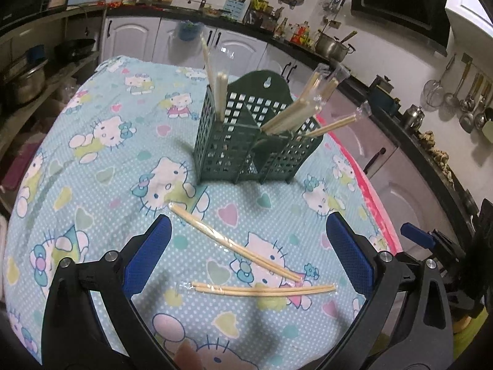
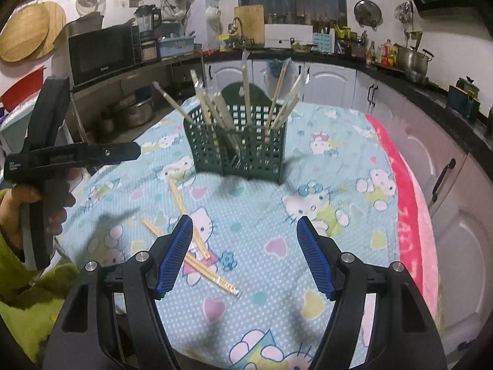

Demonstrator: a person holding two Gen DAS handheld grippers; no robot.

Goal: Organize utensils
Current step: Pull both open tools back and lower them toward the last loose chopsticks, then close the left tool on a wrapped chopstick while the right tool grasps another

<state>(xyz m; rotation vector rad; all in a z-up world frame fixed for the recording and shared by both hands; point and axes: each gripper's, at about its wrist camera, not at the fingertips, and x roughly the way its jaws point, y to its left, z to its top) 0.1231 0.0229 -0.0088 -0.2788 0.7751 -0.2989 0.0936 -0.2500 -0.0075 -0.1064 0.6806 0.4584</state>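
A dark green perforated utensil holder (image 1: 246,141) stands on the table and holds several wrapped chopstick pairs (image 1: 292,114). It also shows in the right wrist view (image 2: 237,145). Two wrapped chopstick pairs lie on the cloth: one diagonal (image 1: 234,242), one nearly level (image 1: 262,289). They lie between my open left gripper's (image 1: 249,225) blue pads. My right gripper (image 2: 245,225) is open and empty above the cloth, with the two loose pairs (image 2: 188,212) by its left finger. The left gripper's body (image 2: 71,157) shows at the left of the right wrist view.
The table wears a blue Hello Kitty cloth (image 1: 123,154) over a pink edge (image 2: 409,215). White cabinets and a dark counter with pots, bottles and hanging ladles (image 1: 462,98) ring the table. A microwave (image 2: 98,49) stands at the left.
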